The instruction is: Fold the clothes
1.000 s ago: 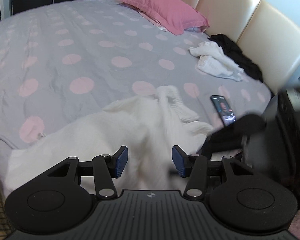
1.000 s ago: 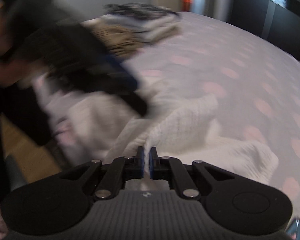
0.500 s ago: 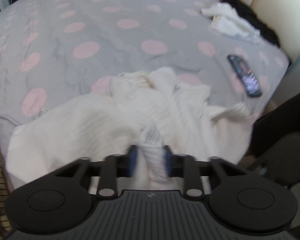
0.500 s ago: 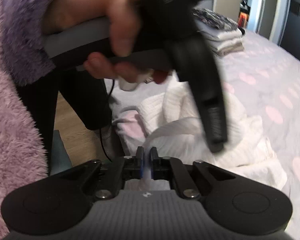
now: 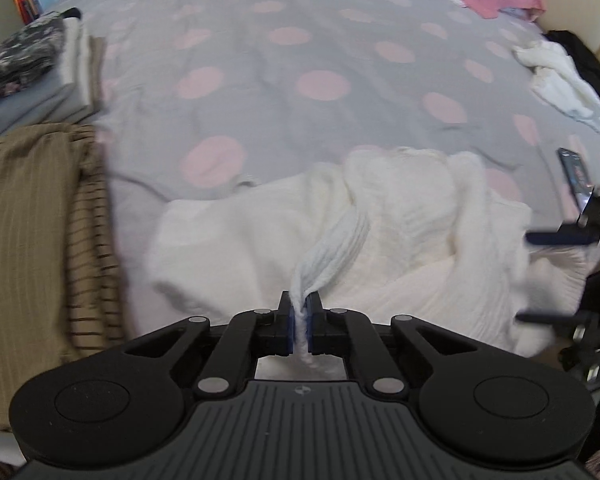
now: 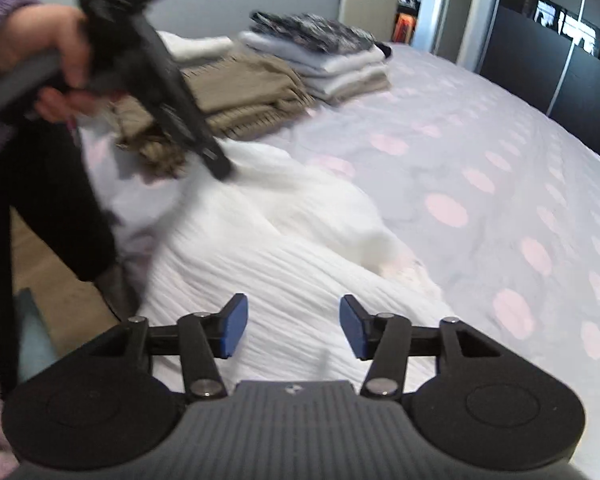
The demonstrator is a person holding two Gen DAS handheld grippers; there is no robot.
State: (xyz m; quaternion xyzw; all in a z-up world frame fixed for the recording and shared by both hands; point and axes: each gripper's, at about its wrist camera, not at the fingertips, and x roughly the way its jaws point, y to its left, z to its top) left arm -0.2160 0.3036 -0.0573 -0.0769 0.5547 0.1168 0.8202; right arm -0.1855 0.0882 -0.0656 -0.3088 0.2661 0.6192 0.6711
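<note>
Counting two tools (image 5: 299, 322), one white garment (image 5: 400, 240).

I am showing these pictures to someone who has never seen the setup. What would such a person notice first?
First, the crumpled white knit garment at the near edge of the grey bedspread with pink dots, a strip of it pinched in the shut left gripper. The right gripper hovers over the same garment, its jaws opening with nothing between them. Behind, a stack of folded clothes sits on the far side of the bed.
</note>
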